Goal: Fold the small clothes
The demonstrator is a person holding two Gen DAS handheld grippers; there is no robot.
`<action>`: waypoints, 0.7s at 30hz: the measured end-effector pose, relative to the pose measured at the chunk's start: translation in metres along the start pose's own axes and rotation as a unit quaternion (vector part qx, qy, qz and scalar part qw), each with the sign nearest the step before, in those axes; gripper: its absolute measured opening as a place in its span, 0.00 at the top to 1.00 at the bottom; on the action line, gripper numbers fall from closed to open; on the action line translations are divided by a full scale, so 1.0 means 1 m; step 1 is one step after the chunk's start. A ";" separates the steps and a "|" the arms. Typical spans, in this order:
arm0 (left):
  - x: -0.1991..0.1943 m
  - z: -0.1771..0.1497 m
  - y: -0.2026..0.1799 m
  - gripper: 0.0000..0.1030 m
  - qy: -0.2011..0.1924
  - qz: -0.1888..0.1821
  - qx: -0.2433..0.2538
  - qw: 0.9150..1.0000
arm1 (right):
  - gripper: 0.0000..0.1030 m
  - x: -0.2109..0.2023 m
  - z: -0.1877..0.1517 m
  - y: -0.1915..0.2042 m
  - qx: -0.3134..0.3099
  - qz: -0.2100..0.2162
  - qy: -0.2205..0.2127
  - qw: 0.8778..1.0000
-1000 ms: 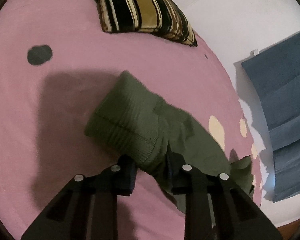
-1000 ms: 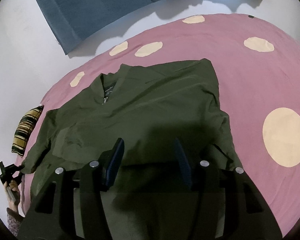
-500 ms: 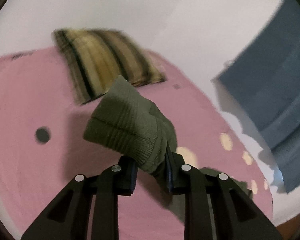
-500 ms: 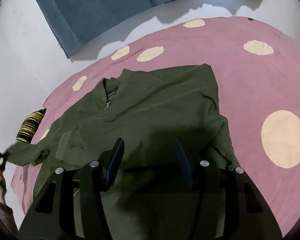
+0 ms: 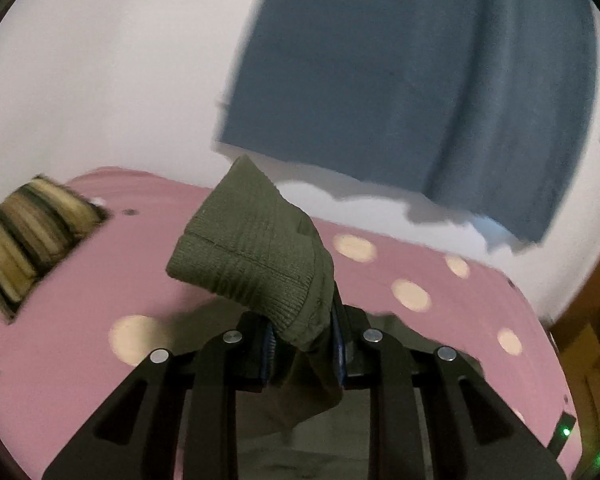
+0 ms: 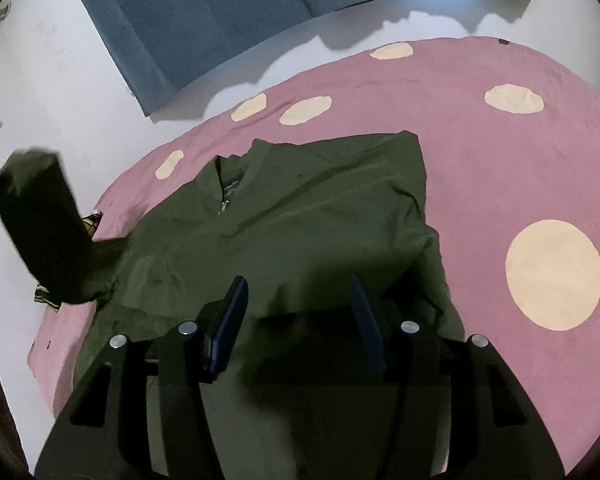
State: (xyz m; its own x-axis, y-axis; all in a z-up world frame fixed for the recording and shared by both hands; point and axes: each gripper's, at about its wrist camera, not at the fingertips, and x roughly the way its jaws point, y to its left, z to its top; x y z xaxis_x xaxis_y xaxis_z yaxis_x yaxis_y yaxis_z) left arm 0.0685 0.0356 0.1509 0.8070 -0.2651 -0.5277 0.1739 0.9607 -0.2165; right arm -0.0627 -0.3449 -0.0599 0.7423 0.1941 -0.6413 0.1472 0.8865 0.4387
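Note:
An olive green jacket point(image 6: 300, 220) lies spread on the pink bed sheet point(image 6: 500, 160), collar toward the wall. My left gripper point(image 5: 302, 340) is shut on the jacket's ribbed sleeve cuff point(image 5: 252, 256) and holds it lifted above the bed. The raised sleeve point(image 6: 36, 216) shows at the left edge of the right wrist view. My right gripper point(image 6: 298, 304) is open and empty, hovering over the jacket's lower part.
A blue cloth point(image 5: 420, 80) hangs on the white wall behind the bed; it also shows in the right wrist view point(image 6: 220, 12). A striped cushion point(image 5: 28, 236) lies at the bed's left end. The sheet has cream dots point(image 6: 554, 274).
My left gripper has lifted the sleeve cuff off the bed and swung it up and over toward the jacket body. My right gripper has stayed in place, open.

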 end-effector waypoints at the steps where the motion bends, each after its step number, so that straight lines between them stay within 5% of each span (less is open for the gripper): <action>1: 0.011 -0.009 -0.020 0.77 0.010 -0.010 0.013 1.000 | 0.48 -0.001 -0.001 -0.001 0.000 0.000 0.001 1.000; 7: 0.071 -0.076 -0.107 0.77 0.061 -0.023 0.089 0.994 | 0.48 0.000 -0.008 -0.016 0.015 0.001 0.018 1.000; 13: 0.125 -0.151 -0.160 0.71 0.146 -0.031 0.147 0.978 | 0.47 0.007 -0.013 -0.034 0.047 0.010 0.032 0.998; 16: 0.126 -0.172 -0.179 0.55 0.164 -0.040 0.154 0.974 | 0.43 0.007 -0.013 -0.038 0.059 0.017 0.035 0.998; 18: 0.117 -0.174 -0.187 0.35 0.144 -0.047 0.161 0.975 | 0.42 0.005 -0.012 -0.039 0.061 0.017 0.033 0.997; 21: 0.093 -0.166 -0.186 0.28 0.111 -0.068 0.161 0.978 | 0.42 0.002 -0.011 -0.040 0.068 0.024 0.028 0.997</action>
State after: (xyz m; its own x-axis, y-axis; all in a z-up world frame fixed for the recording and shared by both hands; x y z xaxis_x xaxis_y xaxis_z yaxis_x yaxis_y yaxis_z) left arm 0.0180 -0.1818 0.0059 0.6280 -0.3700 -0.6846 0.4694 0.8818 -0.0459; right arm -0.0746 -0.3756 -0.0855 0.7135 0.2615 -0.6500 0.2019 0.8117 0.5481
